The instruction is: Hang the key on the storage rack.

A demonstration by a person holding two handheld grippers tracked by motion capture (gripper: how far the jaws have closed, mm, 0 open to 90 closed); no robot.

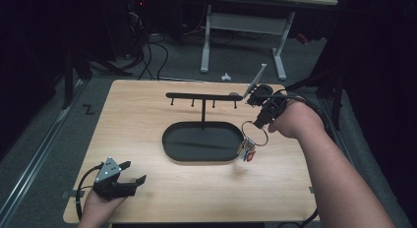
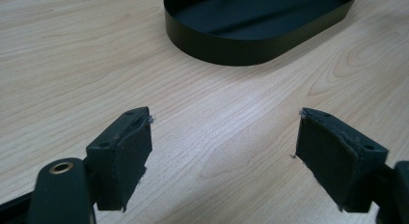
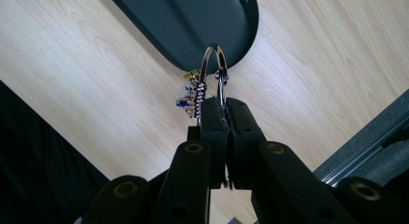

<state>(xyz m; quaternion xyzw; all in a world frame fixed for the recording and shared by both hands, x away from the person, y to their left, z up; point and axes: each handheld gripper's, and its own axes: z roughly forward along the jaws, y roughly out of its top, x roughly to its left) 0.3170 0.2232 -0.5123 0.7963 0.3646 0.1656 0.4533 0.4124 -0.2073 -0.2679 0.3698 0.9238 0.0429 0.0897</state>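
A silver key ring [image 1: 254, 133] with a small coloured charm [image 1: 247, 153] hangs in the air off the right end of the black oval tray [image 1: 169, 142]. My right gripper [image 1: 257, 123] is shut on the ring's top edge. In the right gripper view the key ring [image 3: 214, 69] stands up from the closed jaws, with the charm [image 3: 187, 96] dangling beside it over the tray [image 3: 193, 21]. A black T-shaped hook rack [image 1: 203, 97] rises from the tray. My left gripper [image 1: 132, 173] rests open near the table's front left corner, nothing between its fingers [image 2: 126, 151].
The wooden table [image 1: 147, 115] has bare room left and front of the tray. The tray's wall [image 2: 226, 45] lies ahead of the left gripper. A white table frame [image 1: 206, 36] and cables stand on the floor beyond the far edge.
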